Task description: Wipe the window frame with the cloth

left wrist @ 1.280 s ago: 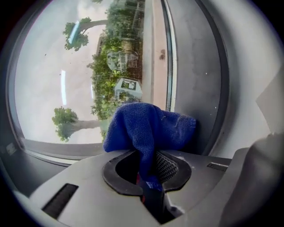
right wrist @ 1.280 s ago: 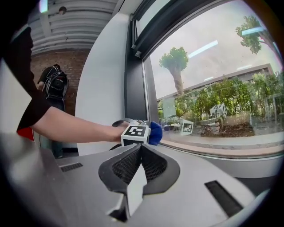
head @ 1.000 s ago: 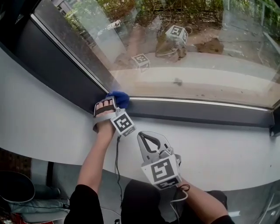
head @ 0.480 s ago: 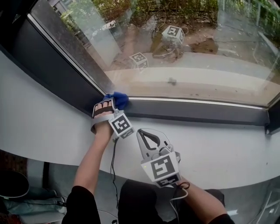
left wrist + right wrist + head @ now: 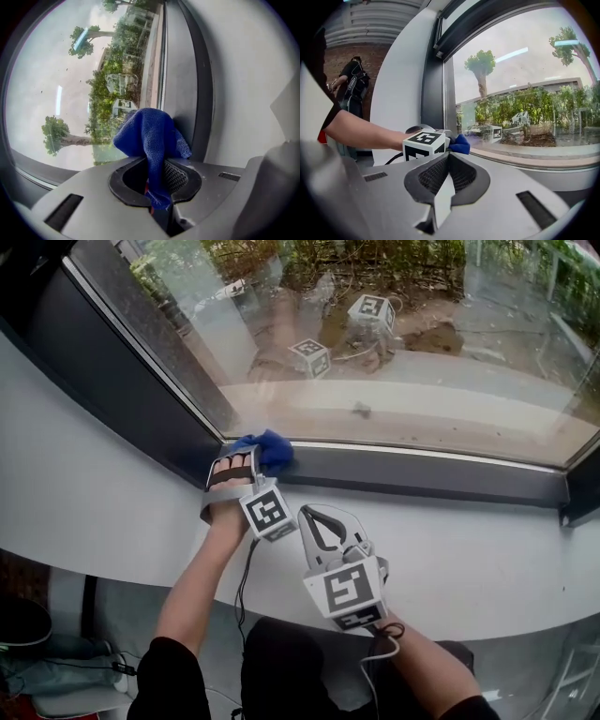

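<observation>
A blue cloth [image 5: 269,450] is pressed on the dark grey window frame [image 5: 422,474], on its bottom rail just right of the lower-left corner. My left gripper [image 5: 246,465] is shut on the cloth, which bunches out past the jaws. In the left gripper view the cloth [image 5: 150,136] stands up between the jaws of the left gripper [image 5: 158,171], against the frame [image 5: 185,89] and the glass. My right gripper [image 5: 313,514] hovers over the white sill [image 5: 469,549], shut and holding nothing. From the right gripper [image 5: 448,155] view the cloth [image 5: 460,144] peeks out beyond the left gripper's marker cube.
The glass [image 5: 403,334] reflects both marker cubes [image 5: 313,357]. The frame's dark left rail [image 5: 122,371] runs diagonally up to the left. Cables and gear lie on the floor at lower left [image 5: 56,681]. A person in black [image 5: 352,89] stands far off by a brick wall.
My left gripper and the cloth have slid a little to the right along the bottom rail, away from the corner. The right gripper has stayed by the left wrist.
</observation>
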{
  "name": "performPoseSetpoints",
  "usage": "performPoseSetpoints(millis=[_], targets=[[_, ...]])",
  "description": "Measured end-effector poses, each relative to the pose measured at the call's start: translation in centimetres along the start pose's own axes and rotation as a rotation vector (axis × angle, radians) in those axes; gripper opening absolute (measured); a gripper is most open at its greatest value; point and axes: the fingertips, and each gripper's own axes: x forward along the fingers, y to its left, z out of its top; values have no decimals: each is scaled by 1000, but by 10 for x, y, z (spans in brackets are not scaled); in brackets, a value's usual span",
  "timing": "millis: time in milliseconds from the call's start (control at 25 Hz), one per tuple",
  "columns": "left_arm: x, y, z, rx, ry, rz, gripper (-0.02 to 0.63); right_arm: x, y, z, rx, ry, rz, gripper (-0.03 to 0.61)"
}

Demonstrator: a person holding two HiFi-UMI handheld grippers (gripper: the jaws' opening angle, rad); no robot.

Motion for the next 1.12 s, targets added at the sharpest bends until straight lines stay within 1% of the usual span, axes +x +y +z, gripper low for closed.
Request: performPoseSetpoints(millis=[80, 240, 360, 480, 560, 720, 880, 1040, 1120], targets=[[-4, -3, 8, -6, -19, -7, 54, -2, -3, 0, -1, 0, -19, 6], [-11, 0, 20, 11, -47, 13, 54, -8, -7, 0, -34, 13, -54, 6], [-13, -4, 26, 16, -50, 10, 54, -13, -9, 3, -18, 21, -63, 6], [-18, -1, 38, -20, -68, -10, 54, -15, -15, 15, -7, 22, -93, 6], [-19, 1, 46, -31, -85, -10, 54, -17, -20, 25, 1, 14, -117, 6], [-20, -2, 52, -4, -96, -32, 54, -29, -23, 28, -15, 18, -170, 6], [-19, -3, 57, 39, -98, -16, 54, -56, -24, 24, -18, 31, -208, 6], [-23, -1, 76, 42, -117, -12, 54, -97, -22, 17, -86, 49, -201, 6], [-22, -5, 89, 54, -126, -22, 54, -119, -27, 10, -91, 52, -230, 6]])
